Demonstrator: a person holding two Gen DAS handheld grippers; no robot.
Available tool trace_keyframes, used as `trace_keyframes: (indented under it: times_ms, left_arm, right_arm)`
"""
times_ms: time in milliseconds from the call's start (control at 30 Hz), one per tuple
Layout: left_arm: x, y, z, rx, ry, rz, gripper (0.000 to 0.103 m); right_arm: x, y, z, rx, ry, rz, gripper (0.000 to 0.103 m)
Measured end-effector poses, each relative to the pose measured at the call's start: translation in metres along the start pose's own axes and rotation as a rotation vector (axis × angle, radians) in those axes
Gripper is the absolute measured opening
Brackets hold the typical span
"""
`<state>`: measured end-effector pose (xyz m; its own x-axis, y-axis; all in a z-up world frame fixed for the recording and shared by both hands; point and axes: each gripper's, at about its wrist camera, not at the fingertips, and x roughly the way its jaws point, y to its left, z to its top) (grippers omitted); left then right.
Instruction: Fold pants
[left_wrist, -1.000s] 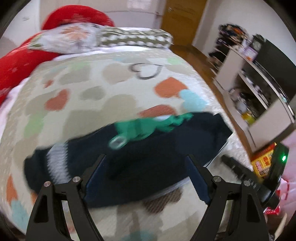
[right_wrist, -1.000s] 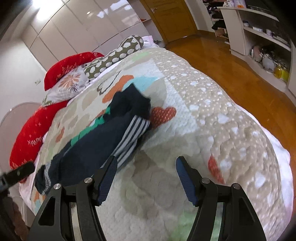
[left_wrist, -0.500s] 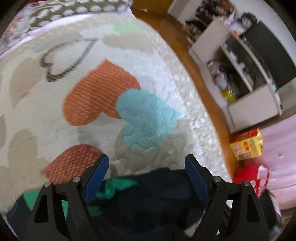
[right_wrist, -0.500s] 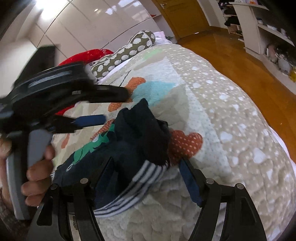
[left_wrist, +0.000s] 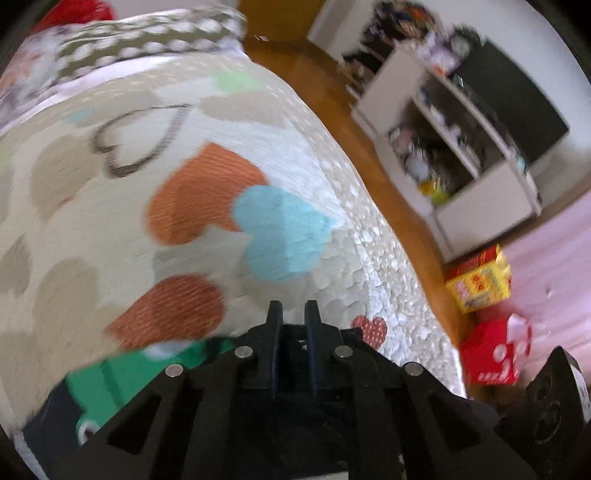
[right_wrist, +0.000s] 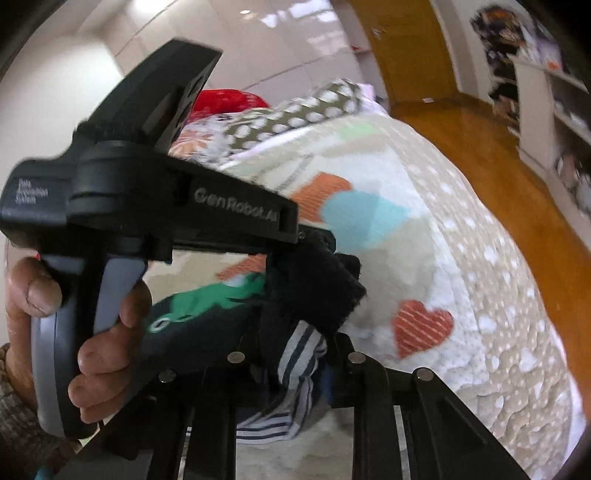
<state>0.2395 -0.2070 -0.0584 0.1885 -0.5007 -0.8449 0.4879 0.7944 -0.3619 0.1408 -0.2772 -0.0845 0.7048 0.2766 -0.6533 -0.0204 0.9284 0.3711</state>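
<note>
The pants (right_wrist: 207, 332) are dark navy with a green print and a striped white-and-navy waistband (right_wrist: 295, 373), lying on the heart-patterned bedspread (right_wrist: 461, 332). My left gripper (left_wrist: 293, 314) is shut on the dark far corner of the pants (left_wrist: 295, 369); in the right wrist view it (right_wrist: 314, 240) pinches that corner and lifts it off the bed. My right gripper (right_wrist: 295, 354) is closed down on the striped waistband at the near corner. The green print shows at lower left in the left wrist view (left_wrist: 122, 384).
The bedspread (left_wrist: 166, 221) fills the left. Pillows (right_wrist: 295, 110) lie at the head of the bed. A wooden floor (left_wrist: 388, 184) runs along the right edge, with white shelves (left_wrist: 461, 147) and yellow (left_wrist: 480, 284) and red boxes (left_wrist: 495, 350) beyond.
Both grippers went from open to shut. The left one moved onto the far corner of the pants and closed on it; the right one closed on the striped waistband. The corner has lifted.
</note>
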Motion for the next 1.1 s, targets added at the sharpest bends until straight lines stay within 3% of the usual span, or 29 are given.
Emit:
trace_keyframes:
  times_ms: [200, 267, 367, 433, 500, 567, 733, 900, 1067, 1100]
  left_arm:
    - [-0.068, 0.076, -0.052, -0.221, -0.157, 0.017, 0.017]
    - [-0.092, 0.102, -0.081, -0.306, -0.218, 0.031, 0.032]
    - [-0.131, 0.126, -0.129, -0.382, -0.309, 0.103, 0.043]
    - [-0.152, 0.132, -0.161, -0.412, -0.360, 0.158, 0.049]
    - [-0.169, 0.135, -0.186, -0.437, -0.408, 0.227, 0.057]
    - [-0.182, 0.140, -0.206, -0.461, -0.451, 0.277, 0.063]
    - [-0.207, 0.164, -0.246, -0.547, -0.521, 0.298, 0.065]
    - [-0.218, 0.202, -0.271, -0.676, -0.554, 0.339, 0.068]
    - [-0.202, 0.227, -0.287, -0.743, -0.541, 0.322, 0.068]
    - [-0.194, 0.231, -0.288, -0.748, -0.521, 0.313, 0.063]
  right_arm:
    - [0.014, 0.066, 0.003, -0.165, 0.046, 0.052, 0.022]
    - [0.028, 0.085, -0.001, -0.202, 0.080, 0.068, 0.022]
    - [0.056, 0.115, -0.015, -0.294, 0.141, 0.056, 0.025]
    - [0.069, 0.129, -0.026, -0.339, 0.179, 0.042, 0.034]
    - [0.070, 0.139, -0.039, -0.361, 0.209, 0.062, 0.061]
    - [0.064, 0.151, -0.045, -0.386, 0.213, 0.082, 0.067]
    - [0.025, 0.171, -0.047, -0.438, 0.264, 0.206, 0.067]
    - [-0.001, 0.174, -0.030, -0.440, 0.185, 0.051, 0.067]
    - [0.052, 0.163, -0.018, -0.331, 0.271, 0.006, 0.055]
    - [0.064, 0.159, -0.019, -0.312, 0.291, -0.004, 0.055]
